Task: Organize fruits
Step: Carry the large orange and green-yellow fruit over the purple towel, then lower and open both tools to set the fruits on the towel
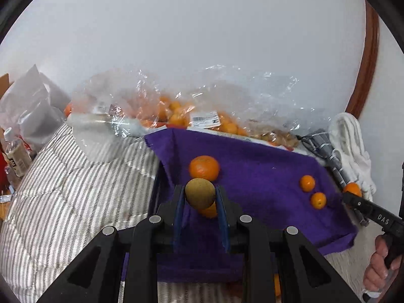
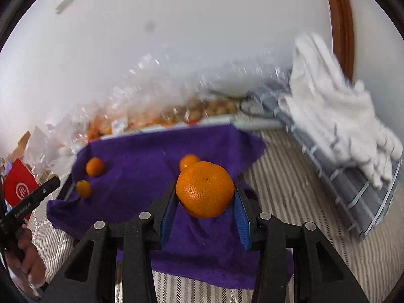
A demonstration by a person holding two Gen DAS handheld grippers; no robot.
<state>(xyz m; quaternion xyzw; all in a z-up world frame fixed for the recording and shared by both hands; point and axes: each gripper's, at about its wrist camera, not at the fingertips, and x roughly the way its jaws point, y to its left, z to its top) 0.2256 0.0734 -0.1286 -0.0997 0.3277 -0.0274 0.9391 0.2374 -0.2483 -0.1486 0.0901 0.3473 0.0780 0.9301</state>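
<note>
My left gripper (image 1: 200,195) is shut on a brown kiwi (image 1: 200,193) and holds it above the purple cloth (image 1: 257,176). A large orange (image 1: 204,168) lies just beyond it, and a small orange (image 1: 209,210) shows partly under the kiwi. Two small oranges (image 1: 307,183) (image 1: 318,200) lie at the cloth's right side. My right gripper (image 2: 205,194) is shut on a large orange (image 2: 205,189) above the cloth (image 2: 141,166). A small orange (image 2: 188,161) sits behind it, and two more (image 2: 94,166) (image 2: 83,188) lie at the left.
Clear plastic bags of oranges (image 1: 176,113) lie along the wall behind the cloth. White gloves (image 1: 351,149) rest on a grey striped cloth (image 2: 353,192) at the right. A bottle (image 1: 15,154) stands at the far left. The bed cover (image 1: 63,189) is striped.
</note>
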